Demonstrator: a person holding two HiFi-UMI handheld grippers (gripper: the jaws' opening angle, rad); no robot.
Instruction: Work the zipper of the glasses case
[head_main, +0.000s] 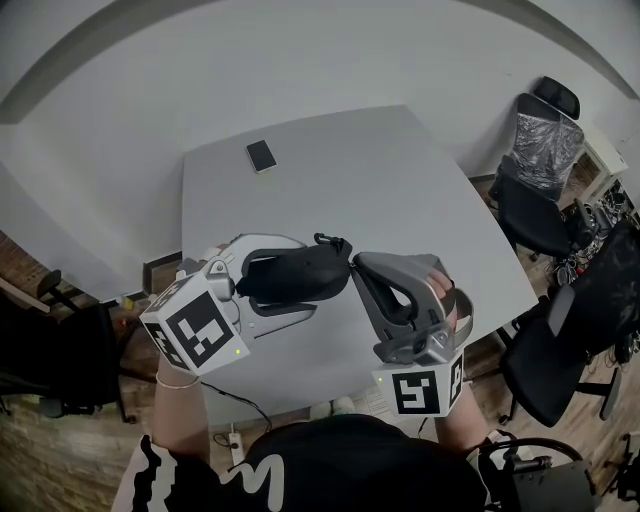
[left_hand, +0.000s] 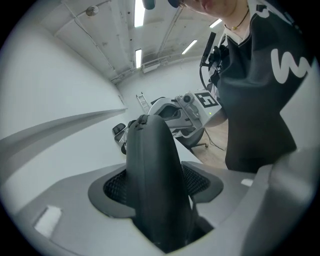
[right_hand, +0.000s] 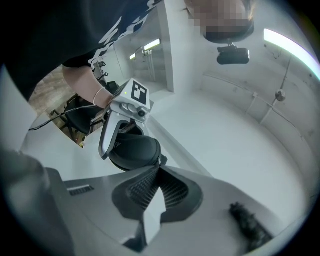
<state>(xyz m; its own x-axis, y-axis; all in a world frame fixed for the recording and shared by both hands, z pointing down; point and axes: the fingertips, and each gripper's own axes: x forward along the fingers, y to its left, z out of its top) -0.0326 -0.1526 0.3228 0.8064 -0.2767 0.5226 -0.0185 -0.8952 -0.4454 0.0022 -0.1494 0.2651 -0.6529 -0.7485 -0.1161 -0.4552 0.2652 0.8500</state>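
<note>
The glasses case (head_main: 295, 275) hangs above the near edge of the table (head_main: 400, 180), lying crosswise between my two grippers. My left gripper (head_main: 306, 275) is clamped on it, jaws set well apart, one ribbed pad pressing each long side. Only the left gripper view shows that contact. It also shows the case's seam running away towards the other gripper.

The right gripper view shows what the head view hides. The right gripper (right_hand: 159, 170) has its jaws drawn together to a point right at the end of the case, pinching the small zipper tab (right_hand: 162, 160) there.

The head view alone shows a phone (head_main: 261, 155) near the table's far left corner.
</note>
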